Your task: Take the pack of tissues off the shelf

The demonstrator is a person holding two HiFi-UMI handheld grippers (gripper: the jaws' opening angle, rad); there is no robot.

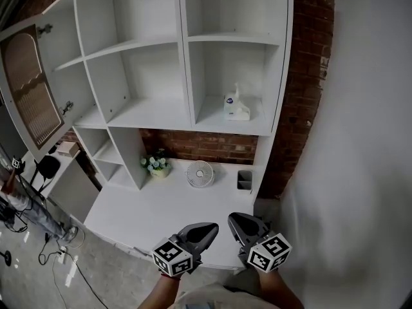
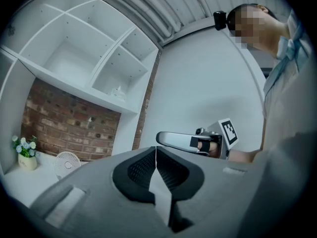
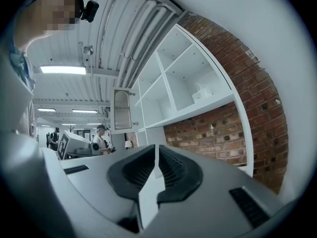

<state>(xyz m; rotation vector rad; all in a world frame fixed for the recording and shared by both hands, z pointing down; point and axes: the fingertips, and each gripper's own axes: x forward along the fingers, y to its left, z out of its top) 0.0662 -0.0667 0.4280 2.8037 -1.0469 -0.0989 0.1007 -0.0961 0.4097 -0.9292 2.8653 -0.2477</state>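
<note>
Currently left gripper [image 1: 212, 228] pressed together, empty; right gripper [image 1: 234, 219] likewise; tissue pack [image 1: 235, 106] untouched on shelf [image 1: 261, 127].

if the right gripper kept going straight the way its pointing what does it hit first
Probably the white upright panel beside the brick wall, though depth is hard to judge. The right gripper, shut and empty, aims below the pack of tissues.
</note>
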